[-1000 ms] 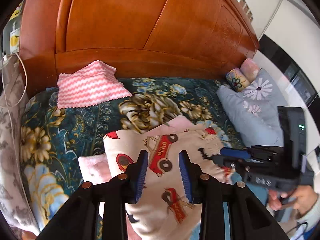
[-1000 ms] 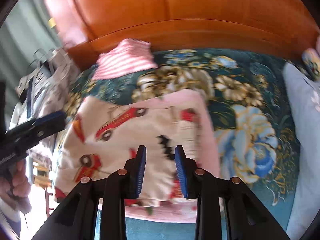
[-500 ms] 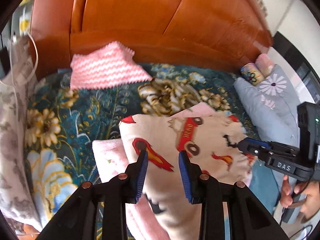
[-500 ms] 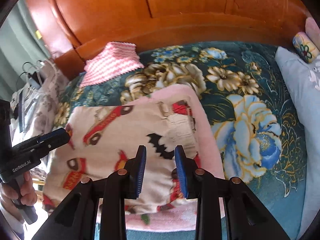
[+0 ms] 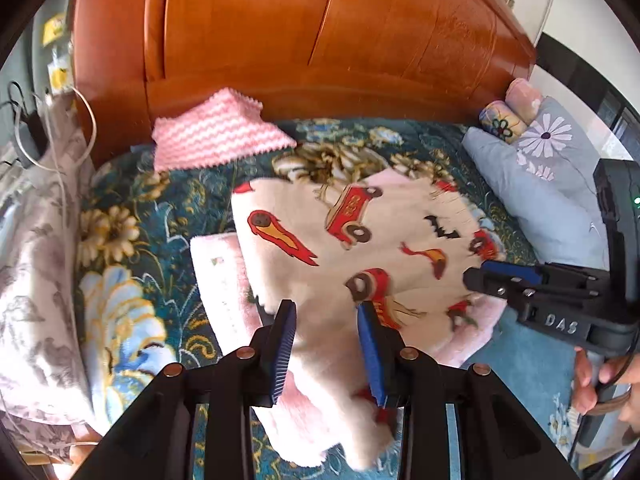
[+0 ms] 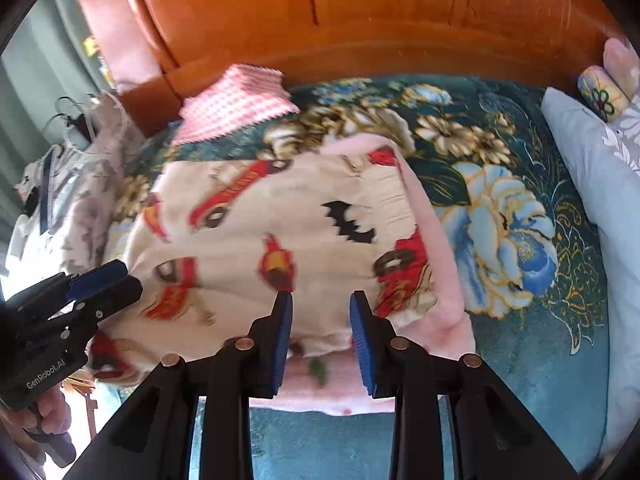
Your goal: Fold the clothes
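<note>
A cream fleece garment (image 5: 360, 240) with red cars, flames and a pink lining lies folded on the floral bedspread (image 5: 132, 248). My left gripper (image 5: 326, 340) is open, low over the garment's near corner, and the cloth bulges up between its blue pads. In the right wrist view the same garment (image 6: 280, 216) fills the middle. There my right gripper (image 6: 322, 332) is open, its fingertips at the garment's near edge above the pink hem. Each gripper also shows in the other's view: the right gripper (image 5: 500, 280) at the garment's right edge, the left gripper (image 6: 100, 284) at its left edge.
A folded pink zigzag cloth (image 5: 216, 136) lies against the wooden headboard (image 5: 320, 40). Grey daisy pillows (image 5: 540, 184) and small rolled cushions (image 5: 504, 120) line the right side. Pale flowered fabric (image 5: 32, 280) and a cable (image 5: 60, 128) hang at the left. A hand (image 5: 600, 380) holds the right gripper.
Both grippers have come down and closer to the garment's near edge. The left gripper's pads now stand around the near corner of the cloth. The garment has not been lifted.
</note>
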